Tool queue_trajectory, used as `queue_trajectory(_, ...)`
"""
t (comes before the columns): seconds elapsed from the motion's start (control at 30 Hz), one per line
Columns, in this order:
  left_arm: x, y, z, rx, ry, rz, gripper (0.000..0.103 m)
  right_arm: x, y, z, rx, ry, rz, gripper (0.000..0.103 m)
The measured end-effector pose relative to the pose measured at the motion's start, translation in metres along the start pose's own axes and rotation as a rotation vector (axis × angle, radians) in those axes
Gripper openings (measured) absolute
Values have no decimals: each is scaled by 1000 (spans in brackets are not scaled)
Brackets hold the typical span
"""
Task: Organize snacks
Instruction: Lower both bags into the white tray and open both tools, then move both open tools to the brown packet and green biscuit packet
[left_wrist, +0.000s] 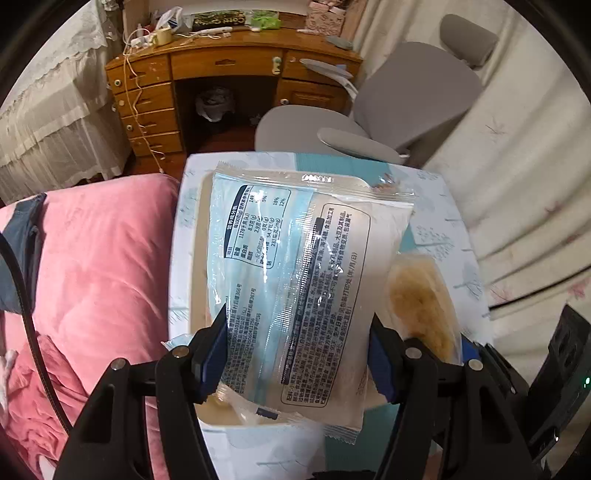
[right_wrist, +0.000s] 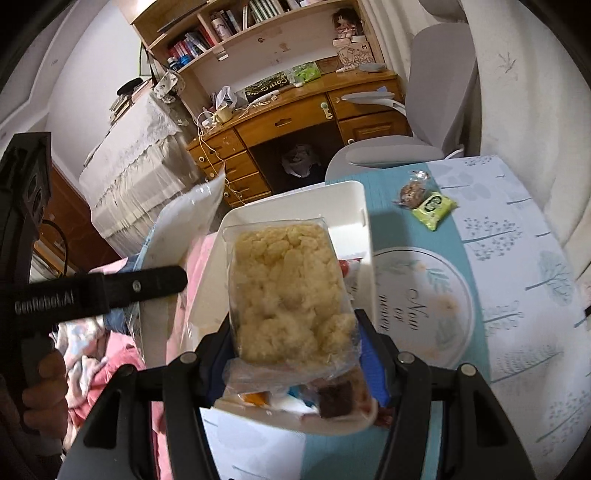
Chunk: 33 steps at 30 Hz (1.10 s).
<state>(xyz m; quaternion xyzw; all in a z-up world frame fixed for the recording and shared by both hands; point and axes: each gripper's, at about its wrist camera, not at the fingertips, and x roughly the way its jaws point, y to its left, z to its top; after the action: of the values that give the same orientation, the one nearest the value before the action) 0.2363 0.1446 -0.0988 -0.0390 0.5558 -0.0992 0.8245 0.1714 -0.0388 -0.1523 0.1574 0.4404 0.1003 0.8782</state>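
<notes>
My left gripper (left_wrist: 299, 354) is shut on a light blue and white snack packet (left_wrist: 295, 258) and holds it label side up over the white bin (left_wrist: 195, 266). My right gripper (right_wrist: 295, 332) is shut on a clear packet of pale yellow puffed snack (right_wrist: 284, 288), also above the white bin (right_wrist: 354, 206). The two packets hang side by side; the yellow packet (left_wrist: 421, 306) shows at the right of the left wrist view. Several small wrapped snacks (right_wrist: 325, 402) lie in the bin's near end. A green packet (right_wrist: 432, 206) and a brown snack in clear wrap (right_wrist: 412, 190) lie on the table.
The bin stands on a table with a blue and white tree-print cloth (right_wrist: 517, 258). Pink bedding (left_wrist: 103, 258) lies to the left of the table. A grey chair (left_wrist: 406, 103) and a cluttered wooden desk (left_wrist: 229, 66) stand behind it.
</notes>
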Motion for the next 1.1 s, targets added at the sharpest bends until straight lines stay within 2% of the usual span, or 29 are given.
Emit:
queue_trajectory(0.2, 13, 18, 20, -4, 10, 31, 64, 16, -2, 4, 61, -12, -1, 62)
queue_trajectory(0.3, 20, 25, 25, -6, 11, 27, 66, 21, -5, 4, 72, -2, 30, 65)
queue_trajectory(0.33, 23, 26, 25, -10, 15, 19, 67, 23, -5, 3, 75, 3, 36, 73)
queue_trajectory(0.4, 24, 27, 26, -23, 18, 21, 84, 21, -7, 0, 89, -7, 18, 86)
queue_trajectory(0.57, 17, 25, 23, -19, -17, -2, 87, 7, -11, -7, 105, -40, 22, 86)
queue_trajectory(0.83, 7, 21, -1, -54, -17, -60, 87, -12, -28, -28, 148, -26, -21, 86)
queue_trajectory(1.1, 5, 5, -35, -53, 25, -128, 87, -31, -47, -47, 162, -7, -72, 86)
